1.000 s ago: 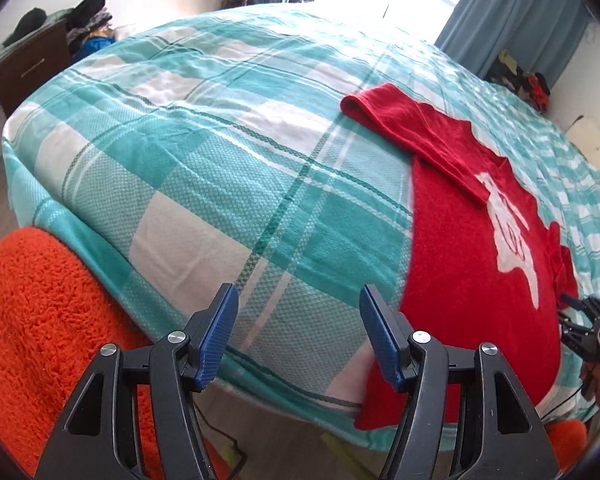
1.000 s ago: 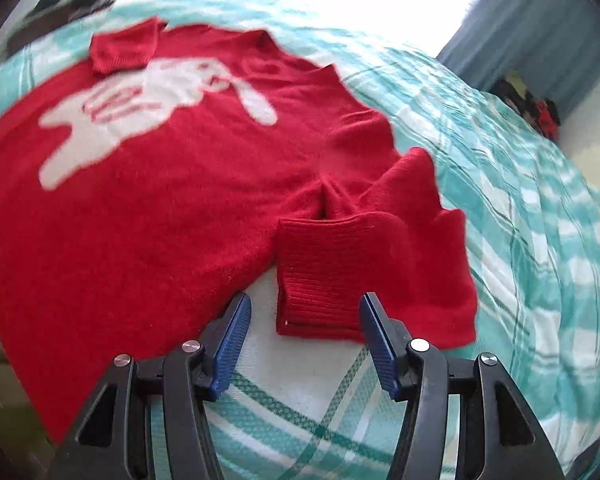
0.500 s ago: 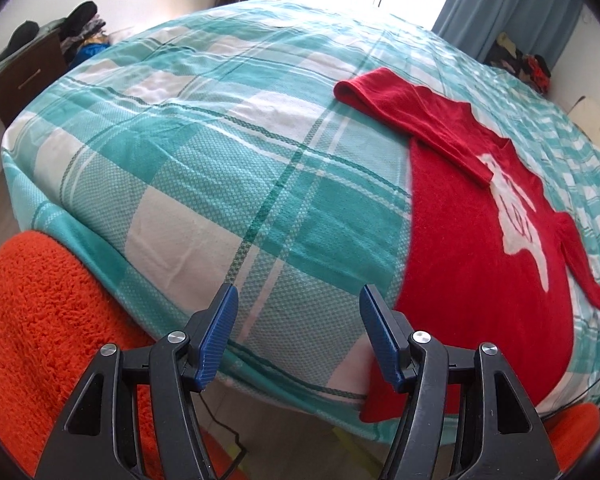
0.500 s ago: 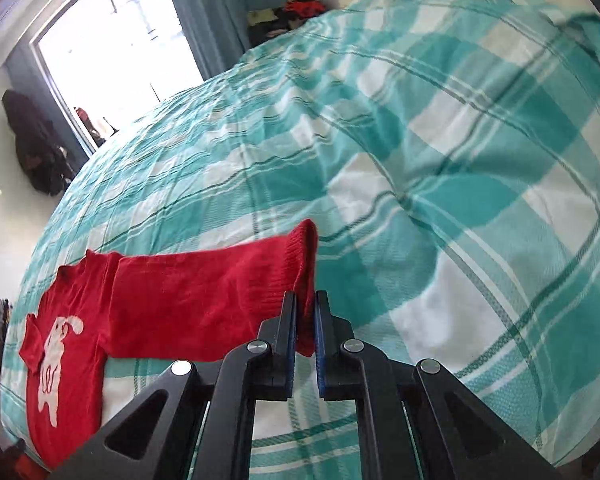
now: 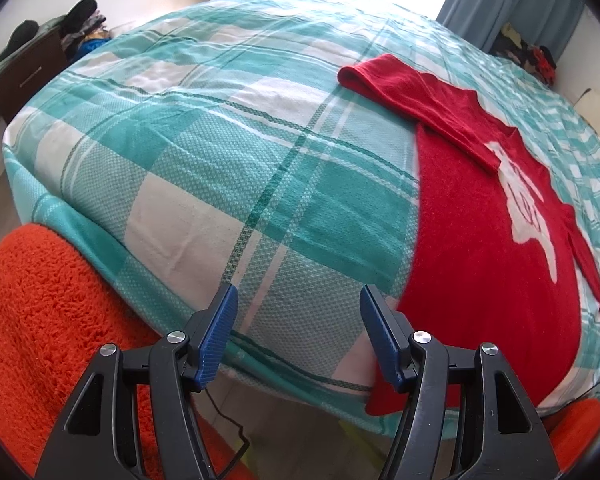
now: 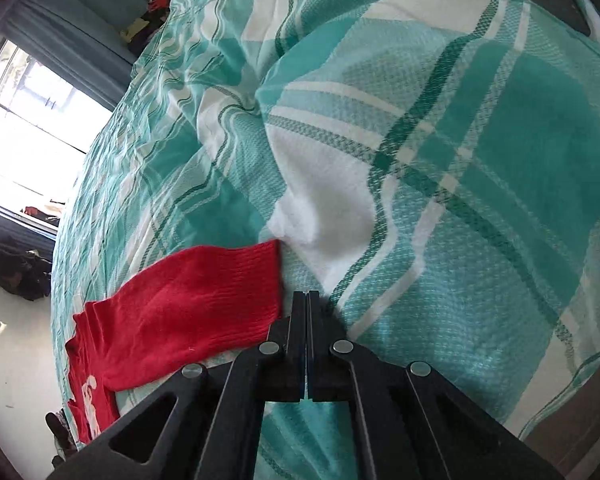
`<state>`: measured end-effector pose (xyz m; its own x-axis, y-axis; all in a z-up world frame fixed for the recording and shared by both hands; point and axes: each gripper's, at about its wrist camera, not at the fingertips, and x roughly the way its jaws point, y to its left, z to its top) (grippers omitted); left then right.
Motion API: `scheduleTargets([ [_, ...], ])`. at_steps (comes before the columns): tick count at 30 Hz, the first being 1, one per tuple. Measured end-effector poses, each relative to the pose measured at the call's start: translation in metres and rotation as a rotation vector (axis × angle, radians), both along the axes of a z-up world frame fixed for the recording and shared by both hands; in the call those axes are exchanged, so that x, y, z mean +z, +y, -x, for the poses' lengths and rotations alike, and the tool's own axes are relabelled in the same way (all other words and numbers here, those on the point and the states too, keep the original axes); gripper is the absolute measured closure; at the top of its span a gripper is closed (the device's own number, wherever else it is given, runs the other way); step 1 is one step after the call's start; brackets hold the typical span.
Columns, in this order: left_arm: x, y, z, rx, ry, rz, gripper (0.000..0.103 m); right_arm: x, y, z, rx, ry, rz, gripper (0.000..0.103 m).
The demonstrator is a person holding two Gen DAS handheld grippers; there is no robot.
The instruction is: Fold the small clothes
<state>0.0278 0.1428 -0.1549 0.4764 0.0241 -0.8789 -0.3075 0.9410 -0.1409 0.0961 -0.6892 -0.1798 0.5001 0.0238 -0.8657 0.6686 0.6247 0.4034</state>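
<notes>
Sweater [image 5: 488, 248] flat near the bed's [image 5: 220, 152] edge.
My left gripper [image 5: 296, 332] hangs spread and empty; my right gripper [image 6: 307, 300] is pressed together beside the stretched sleeve [image 6: 188, 312], orange fleece [image 5: 48, 320] below.

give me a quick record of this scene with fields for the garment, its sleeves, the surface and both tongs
garment: red sweater, white print, lying flat
one sleeve: laid across the chest
other sleeve: stretched out on the cover
surface: teal checked bed cover
left tongs: open, empty, above the bed edge
right tongs: shut, jaws have just been closing; cuff right beside them, no cloth seen between them
</notes>
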Motion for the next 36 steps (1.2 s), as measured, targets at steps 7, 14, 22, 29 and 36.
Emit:
scheduleTargets([
  [7, 0.001, -0.014, -0.002, -0.054, 0.0, -0.047, 0.037, 0.029, 0.026, 0.009, 0.087, -0.013, 0.166, 0.046],
  [14, 0.023, -0.052, -0.013, -0.215, -0.059, -0.174, 0.037, 0.074, 0.166, 0.031, 0.338, -0.214, 0.334, 0.031],
  [22, 0.039, -0.141, -0.132, -0.659, -0.067, -0.326, 0.032, 0.024, 0.352, 0.036, 0.765, -0.278, 0.281, 0.029],
  [29, -0.009, -0.183, -0.179, -0.813, -0.006, -0.578, 0.035, 0.013, 0.369, 0.042, 0.864, -0.284, 0.261, 0.029],
  [36, 0.047, -0.108, -0.2, -0.545, -0.109, -0.241, 0.1, 0.02, 0.348, 0.046, 0.77, -0.303, 0.238, 0.029],
])
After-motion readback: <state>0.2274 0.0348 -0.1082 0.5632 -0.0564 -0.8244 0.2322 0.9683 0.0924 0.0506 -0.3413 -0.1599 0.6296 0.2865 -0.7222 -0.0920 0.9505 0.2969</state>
